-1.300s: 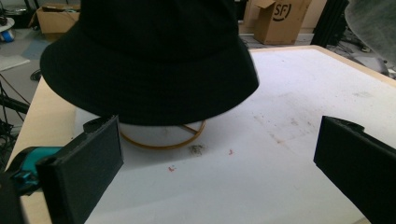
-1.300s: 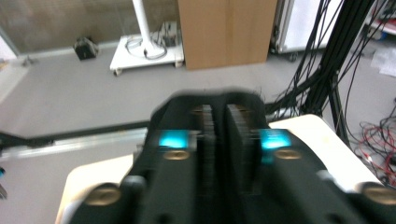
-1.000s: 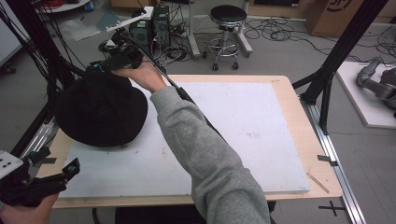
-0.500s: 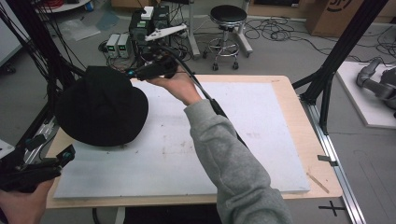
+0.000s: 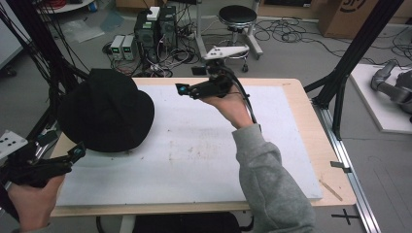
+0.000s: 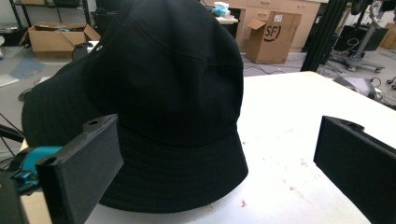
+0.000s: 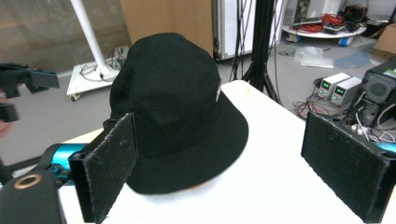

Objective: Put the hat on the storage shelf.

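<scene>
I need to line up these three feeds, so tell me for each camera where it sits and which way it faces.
High view: above the person's side, looking forward and down on the table; both forearms, left gripper and right gripper show.
Left gripper view: rides the left gripper, faces the black hat between its open jaws.
Right gripper view: rides the right gripper, faces the hat from the opposite side; jaws open.
All views share the hat and the white mat.

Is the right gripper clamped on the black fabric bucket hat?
No, the right gripper is held open above the white table mat, apart from the black fabric bucket hat.
</scene>
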`<state>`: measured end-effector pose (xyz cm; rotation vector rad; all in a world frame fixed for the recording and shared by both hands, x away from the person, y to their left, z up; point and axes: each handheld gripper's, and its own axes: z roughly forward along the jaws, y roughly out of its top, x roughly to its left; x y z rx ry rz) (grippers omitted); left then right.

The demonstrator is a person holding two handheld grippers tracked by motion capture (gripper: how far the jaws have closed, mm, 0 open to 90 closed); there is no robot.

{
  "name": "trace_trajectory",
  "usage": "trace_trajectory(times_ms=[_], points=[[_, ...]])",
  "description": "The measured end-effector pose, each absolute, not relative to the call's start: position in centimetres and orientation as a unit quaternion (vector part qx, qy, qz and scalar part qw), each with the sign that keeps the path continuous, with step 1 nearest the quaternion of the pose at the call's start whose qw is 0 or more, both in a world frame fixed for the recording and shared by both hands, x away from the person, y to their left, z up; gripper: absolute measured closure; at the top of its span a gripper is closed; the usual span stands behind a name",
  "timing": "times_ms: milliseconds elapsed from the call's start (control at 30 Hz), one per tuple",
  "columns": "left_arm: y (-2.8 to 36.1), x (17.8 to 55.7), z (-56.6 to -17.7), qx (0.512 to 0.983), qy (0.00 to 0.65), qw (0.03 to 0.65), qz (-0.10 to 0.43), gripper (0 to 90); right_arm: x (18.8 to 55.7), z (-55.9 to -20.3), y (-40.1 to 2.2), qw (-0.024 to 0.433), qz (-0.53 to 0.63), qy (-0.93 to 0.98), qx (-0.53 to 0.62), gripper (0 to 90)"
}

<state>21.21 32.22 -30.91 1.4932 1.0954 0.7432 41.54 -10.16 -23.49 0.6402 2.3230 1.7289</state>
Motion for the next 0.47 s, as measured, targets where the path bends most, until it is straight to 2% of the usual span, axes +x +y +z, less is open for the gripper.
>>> trace_trajectory(times_ms=[367,467], points=[[30.3,22.9,-31.1,0.640,0.450,0.544,0.303,1.7,38.8,-27.4,-16.9,0.119,0.579,0.755,0.283,10.6],[29.5,23.1,-30.9,0.644,0.444,0.544,0.304,1.7,38.0,-27.7,-17.6,0.129,0.581,0.750,0.288,10.6]])
